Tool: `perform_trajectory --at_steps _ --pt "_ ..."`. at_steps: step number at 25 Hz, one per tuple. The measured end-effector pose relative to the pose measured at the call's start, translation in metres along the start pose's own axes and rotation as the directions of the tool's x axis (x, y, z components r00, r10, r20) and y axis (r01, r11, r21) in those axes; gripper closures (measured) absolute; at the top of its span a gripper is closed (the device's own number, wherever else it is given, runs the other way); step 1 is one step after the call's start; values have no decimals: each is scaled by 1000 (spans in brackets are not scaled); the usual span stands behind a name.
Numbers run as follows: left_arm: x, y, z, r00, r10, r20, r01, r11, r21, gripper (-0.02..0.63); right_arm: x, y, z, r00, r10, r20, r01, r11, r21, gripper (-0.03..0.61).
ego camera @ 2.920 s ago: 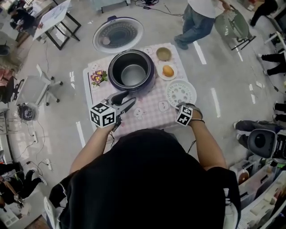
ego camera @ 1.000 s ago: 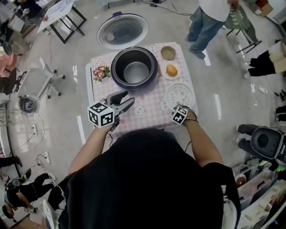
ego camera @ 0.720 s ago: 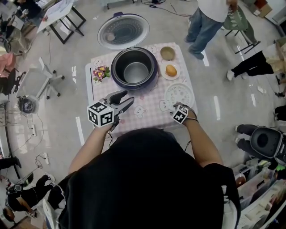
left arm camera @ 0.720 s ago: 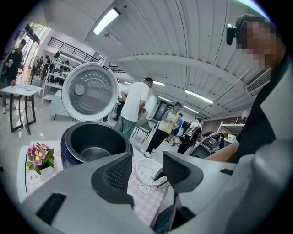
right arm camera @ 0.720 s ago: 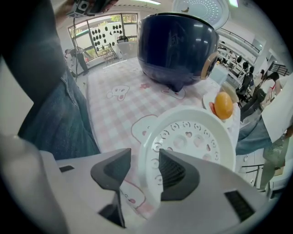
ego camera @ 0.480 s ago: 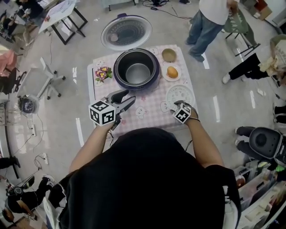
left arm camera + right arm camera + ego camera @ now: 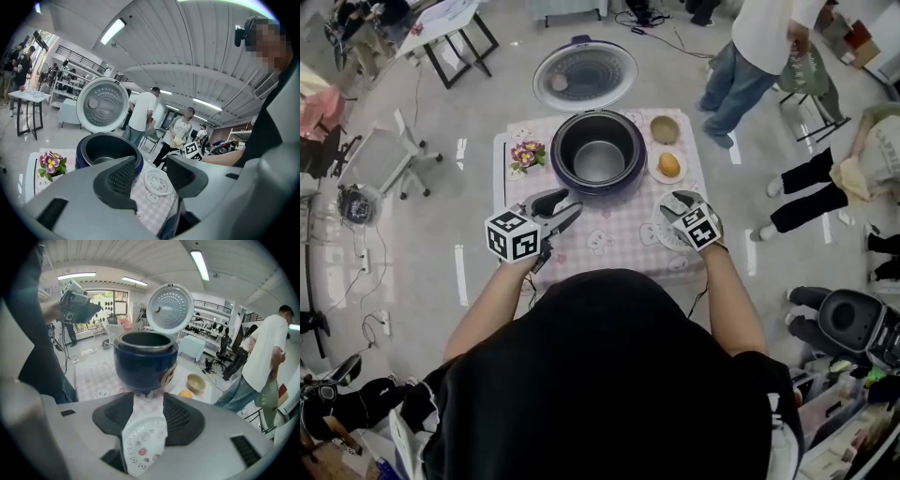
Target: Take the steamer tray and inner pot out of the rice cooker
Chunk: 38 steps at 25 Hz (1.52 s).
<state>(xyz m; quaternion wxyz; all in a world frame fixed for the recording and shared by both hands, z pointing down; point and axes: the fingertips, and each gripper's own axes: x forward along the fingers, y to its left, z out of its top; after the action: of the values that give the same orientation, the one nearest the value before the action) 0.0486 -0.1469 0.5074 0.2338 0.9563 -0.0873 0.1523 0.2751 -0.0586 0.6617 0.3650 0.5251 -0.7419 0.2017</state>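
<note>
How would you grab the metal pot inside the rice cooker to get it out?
Probably pinch the pot by its rim, one jaw inside, one outside, coming straight down. It sits sunk in the cooker, so only its top edge shows, and the lid is swung open behind, leaving the top free.

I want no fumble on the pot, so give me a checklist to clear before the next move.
1. The steamer tray is out of the rice cooker: ok, it lies on the table.
2. The right gripper is free of the tray: ok. Its jaws have just been opening and stand apart, and the tray shows between them, unpressed.
3. The left gripper is ready: ok, jaws apart, nothing held.
4. The lid is out of the way: ok, it stands open behind the cooker.
5. The inner pot is out: not ok, it sits in the cooker.
6. The pot is cool enough to grip: cannot tell.
</note>
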Motion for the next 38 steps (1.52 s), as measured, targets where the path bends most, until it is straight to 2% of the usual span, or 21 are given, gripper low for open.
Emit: perform_trajectory --at_steps 5,8,12,17,20,23,28,32,35,38 --pt "-13 10 11 999 40 34 -40 999 -8 385 -33 -23 61 984 -57 169 60 998 -10 371" --pt "-23 18 15 997 67 49 -66 998 -10 385 -50 -29 93 957 -72 282 72 997 14 374" --pt "-33 29 20 993 96 67 -96 995 -11 385 -67 -31 122 912 -78 403 47 995 88 377" --pt "-40 42 24 988 133 84 -132 991 -14 385 -82 -43 138 867 -119 485 41 985 168 381" --pt "-42 48 25 986 144 87 -144 990 -14 385 -90 -57 138 846 -175 504 54 968 246 379" --pt "-45 54 22 984 158 86 -157 987 -23 385 -94 -67 135 833 -198 517 28 947 319 379" --pt "-42 65 15 982 174 72 -172 984 -36 385 -86 -68 130 837 -188 515 -8 935 355 380" --pt "-36 72 15 982 177 65 -175 984 -46 385 -66 -63 128 864 -140 483 -74 915 397 382" --pt "-30 80 12 982 183 53 -180 982 -53 385 -44 -56 125 889 -81 451 -149 879 452 387" --pt "-22 92 11 981 190 38 -188 980 -61 385 -22 -52 126 904 -28 427 -219 827 517 398"
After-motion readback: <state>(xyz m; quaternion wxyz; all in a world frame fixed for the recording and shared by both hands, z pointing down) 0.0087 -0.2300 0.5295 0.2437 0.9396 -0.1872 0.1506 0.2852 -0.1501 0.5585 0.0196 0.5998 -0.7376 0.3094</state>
